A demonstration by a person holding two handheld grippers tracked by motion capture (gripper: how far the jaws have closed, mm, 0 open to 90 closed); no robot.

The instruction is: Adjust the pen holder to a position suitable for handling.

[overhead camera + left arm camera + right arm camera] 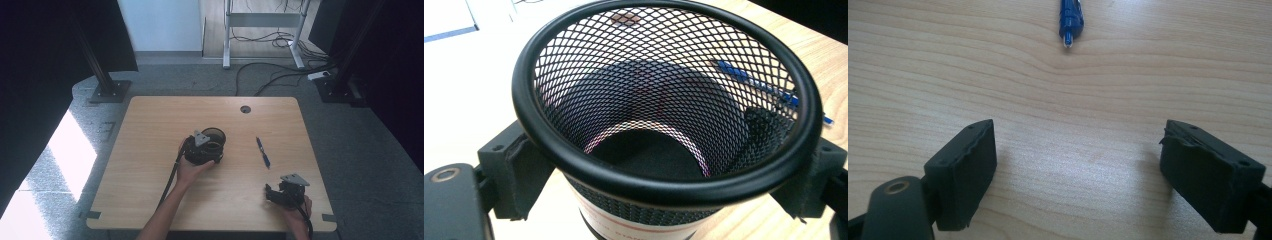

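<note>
So, here's the layout, biggest stuff first:

- The wooden table (150,200) is a light oak-look top with a round cable hole (245,109) near its far edge. It sits on a grey speckled floor, with dark curtains hanging on both sides and a tangle of cables (280,70) on the ground beyond it.
- The mesh pen cup (214,136) is black wire mesh with a thick rolled rim, and it's roughly mid-table, a bit left of centre. In the left gripper view you look straight down into the cup (664,110). It looks upright from there, with a pale label band around the base.
- The left gripper (202,150) is clamped onto that cup. Its jaws press against the outside wall from either side just under the rim, so it's got a proper hold. The left hand (190,170) wraps it from the near side.
- The right gripper (280,192) sits near the table's near right corner, jaws spread wide with just bare wood between them, holding nothing. The right hand (297,207) is behind it.
- The blue pen (263,152) lies flat on the table between the cup and the right edge, well apart from both grippers. In the right gripper view its tip (1068,22) points back toward the jaws, straight ahead of them. It's also visible through the mesh in the left gripper view.
</note>
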